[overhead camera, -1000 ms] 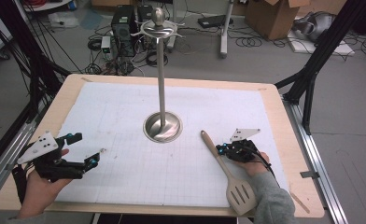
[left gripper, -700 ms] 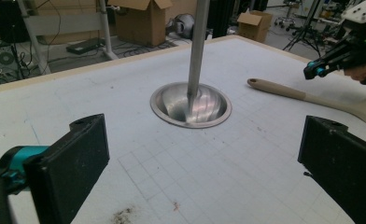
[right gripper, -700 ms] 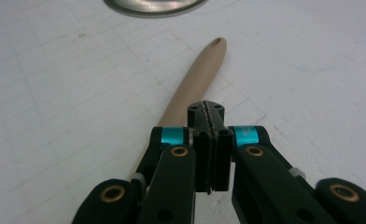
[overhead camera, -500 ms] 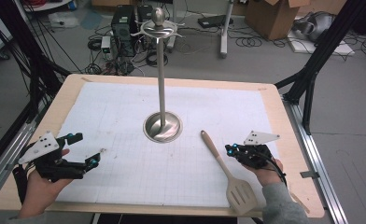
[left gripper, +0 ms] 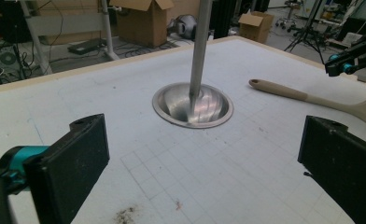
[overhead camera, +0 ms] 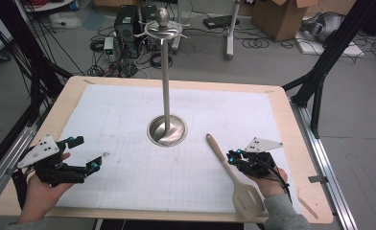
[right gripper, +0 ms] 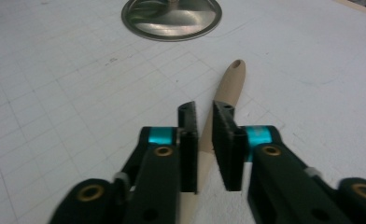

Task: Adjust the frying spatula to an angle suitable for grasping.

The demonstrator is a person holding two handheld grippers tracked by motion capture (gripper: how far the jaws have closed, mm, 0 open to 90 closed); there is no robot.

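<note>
We find the wooden spatula (overhead camera: 234, 177) lying flat on the white gridded mat (overhead camera: 128, 124), right of the metal stand (overhead camera: 166, 86), its handle end toward the stand's round base. The right gripper (right gripper: 204, 116) sits over the handle; its jaws have just been opening and now straddle the wood with a narrow gap, not clamping it. The left gripper (overhead camera: 88, 153) rests at the mat's left edge, jaws spread wide with nothing between them.

Right gripper (overhead camera: 232, 158) shifted off the middle of the pale wooden slotted spatula (overhead camera: 231, 173) to its right side, jaws just opening a little, the handle seen between them without contact, spatula lying flat.
</note>
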